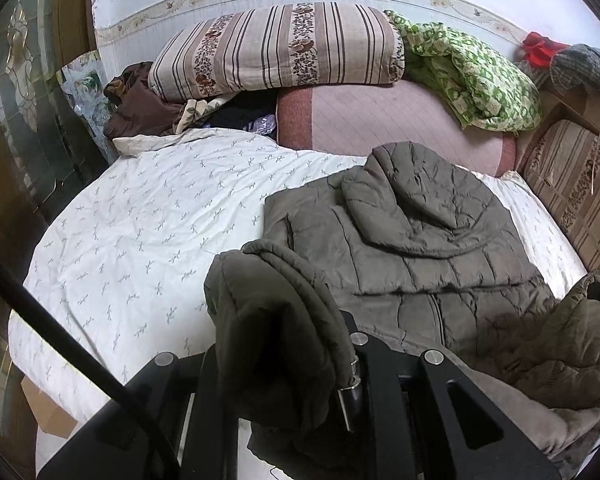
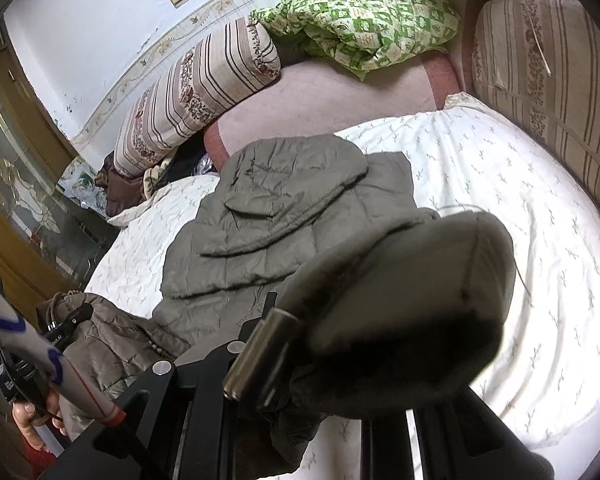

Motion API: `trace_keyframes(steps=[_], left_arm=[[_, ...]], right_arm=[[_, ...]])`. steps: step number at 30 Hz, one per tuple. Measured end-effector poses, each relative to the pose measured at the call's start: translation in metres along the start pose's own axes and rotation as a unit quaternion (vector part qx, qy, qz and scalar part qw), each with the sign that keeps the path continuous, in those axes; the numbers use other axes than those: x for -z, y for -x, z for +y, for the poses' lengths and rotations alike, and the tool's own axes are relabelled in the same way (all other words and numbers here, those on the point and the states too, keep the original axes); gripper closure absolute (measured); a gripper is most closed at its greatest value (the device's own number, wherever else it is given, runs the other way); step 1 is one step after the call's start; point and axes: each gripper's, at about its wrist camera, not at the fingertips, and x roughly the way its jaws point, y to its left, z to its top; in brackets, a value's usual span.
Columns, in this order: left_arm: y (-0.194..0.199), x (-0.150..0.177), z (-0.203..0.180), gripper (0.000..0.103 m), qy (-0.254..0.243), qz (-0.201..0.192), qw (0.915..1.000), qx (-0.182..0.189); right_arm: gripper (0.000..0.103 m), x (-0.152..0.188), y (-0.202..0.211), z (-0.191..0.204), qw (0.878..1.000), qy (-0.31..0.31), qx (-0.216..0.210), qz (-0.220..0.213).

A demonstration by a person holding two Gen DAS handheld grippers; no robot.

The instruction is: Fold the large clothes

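A grey-green quilted hooded jacket [image 1: 412,240] lies on the white sheet [image 1: 140,220], hood folded down over its back. It also shows in the right wrist view [image 2: 260,216]. My left gripper [image 1: 288,356] is shut on the jacket's near left hem, lifted and bunched over the fingers. My right gripper [image 2: 364,320] is shut on the near right hem, which drapes over its fingers; a metal cord end [image 2: 260,356] hangs there. The left gripper [image 2: 66,326] also shows at the left of the right wrist view, buried in fabric.
A striped floral folded quilt [image 1: 276,46] and a green patterned blanket [image 1: 472,76] lie at the bed's far side on a pink mat [image 1: 380,120]. A striped cushion [image 1: 572,184] stands at the right. A glass-panel door [image 1: 24,120] is at the left.
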Motion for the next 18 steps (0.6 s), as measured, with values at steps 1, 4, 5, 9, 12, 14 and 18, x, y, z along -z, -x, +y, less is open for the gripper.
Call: trace_keyframes(steps=[1,4,5,9,12,14,18], left_arm=[[-0.004,-0.006,0.000,0.087,0.004,0.001,1.0000,0.001],[-0.012,-0.022,0.002,0.087,0.018,0.002,0.9998,0.004],[-0.013,-0.026,0.002,0.087,0.022,0.001,0.9998,0.005],[-0.021,-0.051,0.004,0.087,0.040,-0.010,0.9992,0.004],[-0.028,-0.073,0.003,0.087,0.049,-0.021,0.9986,0.002],[-0.037,-0.089,0.002,0.087,0.052,-0.022,0.9984,-0.003],[-0.059,-0.114,-0.004,0.087,0.049,-0.014,0.9986,-0.011]], right_arm=[[0.082,-0.004,-0.002,0.001,1.000,0.000,0.000,-0.001],[0.082,-0.017,-0.010,0.003,1.000,0.002,0.001,-0.006],[0.082,-0.023,-0.012,0.004,1.000,0.002,0.001,-0.009],[0.082,-0.048,-0.018,0.007,1.000,0.000,-0.005,-0.023],[0.082,-0.071,-0.025,0.010,0.999,-0.001,-0.005,-0.032],[0.082,-0.087,-0.031,0.013,0.999,-0.004,-0.004,-0.034],[0.082,-0.116,-0.049,0.015,0.999,-0.009,0.001,-0.033]])
